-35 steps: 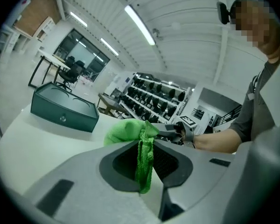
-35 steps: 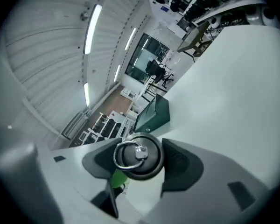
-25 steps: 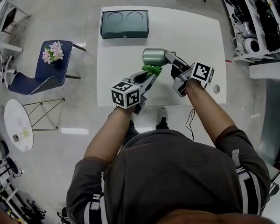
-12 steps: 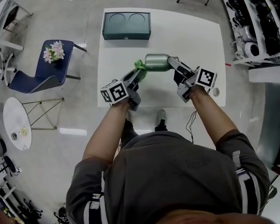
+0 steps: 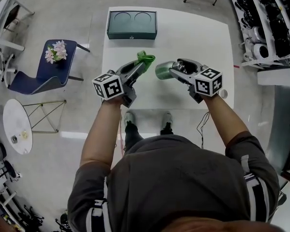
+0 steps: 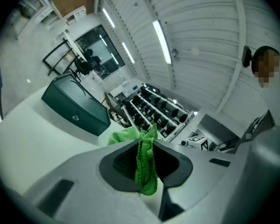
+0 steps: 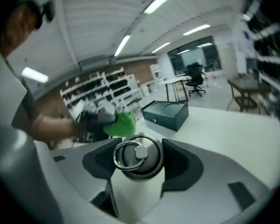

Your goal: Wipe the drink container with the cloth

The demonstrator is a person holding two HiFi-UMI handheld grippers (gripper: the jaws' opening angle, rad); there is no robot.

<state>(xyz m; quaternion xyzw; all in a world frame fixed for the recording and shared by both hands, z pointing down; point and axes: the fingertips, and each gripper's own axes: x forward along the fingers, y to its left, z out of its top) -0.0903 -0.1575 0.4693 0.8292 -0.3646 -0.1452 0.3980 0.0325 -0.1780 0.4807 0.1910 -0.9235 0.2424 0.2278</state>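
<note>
A green cloth [image 5: 147,58] is pinched in the closed jaws of the left gripper [image 5: 139,65]. A metal drink bottle [image 5: 161,71] is clamped in the right gripper [image 5: 176,70] over the white counter [image 5: 193,37], just beside the cloth.

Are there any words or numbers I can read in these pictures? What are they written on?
No readable text anywhere.
On the marker cubes: only black-and-white square patterns, no letters.
On the dark green box: no print to be made out.
On the drink container and the cloth: no print shows.
On the shelves: things too small to read.
</note>
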